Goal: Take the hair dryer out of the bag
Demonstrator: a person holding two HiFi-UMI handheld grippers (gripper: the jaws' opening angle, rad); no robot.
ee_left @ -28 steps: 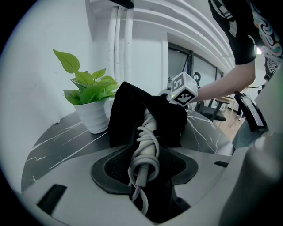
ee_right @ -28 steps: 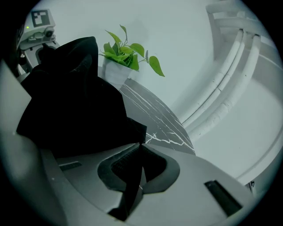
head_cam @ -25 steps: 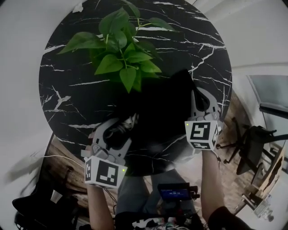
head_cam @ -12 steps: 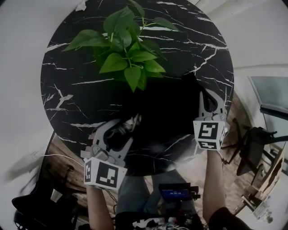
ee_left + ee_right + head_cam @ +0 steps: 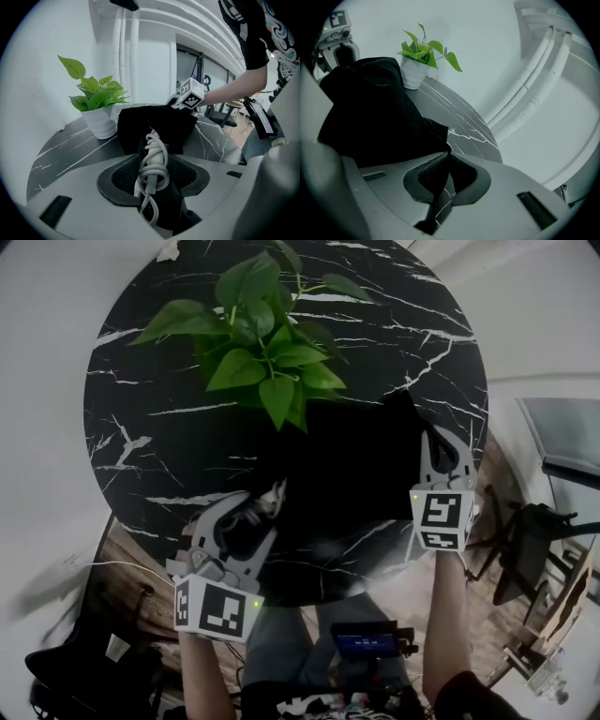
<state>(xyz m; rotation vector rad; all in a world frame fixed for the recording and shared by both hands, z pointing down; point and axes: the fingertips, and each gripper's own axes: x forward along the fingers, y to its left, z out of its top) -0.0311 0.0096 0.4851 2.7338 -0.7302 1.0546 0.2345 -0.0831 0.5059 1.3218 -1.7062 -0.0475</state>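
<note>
Left tongs (image 5: 152, 172) are clenched on a bundle of white coiled cord (image 5: 153, 159), which sits upright between the two dark pads with a fold of black cloth pressed in beside it. Of the hair dryer only this cord shows; the rest cannot be made out against the dark fabric. The cord rises out of the near side of the black bag (image 5: 370, 112), which lies slumped on the round black marble bench (image 5: 159, 446), close to its near edge. Right tongs (image 5: 446, 176) are closed tight on a thin edge of the bag's cloth, pinching it at the bag's right side, so the bag spans the space between the two tongs. In the head view the left tongs reach in from the lower left and the right tongs from the right, both pointing downward at a slant. Beyond the bag, toward the far part of the bench, stands a green leafy plant (image 5: 267, 343) in a white pot (image 5: 101, 123), apart from the bag. An office chair (image 5: 525, 540) stands on the floor off to the right of the bench.
</note>
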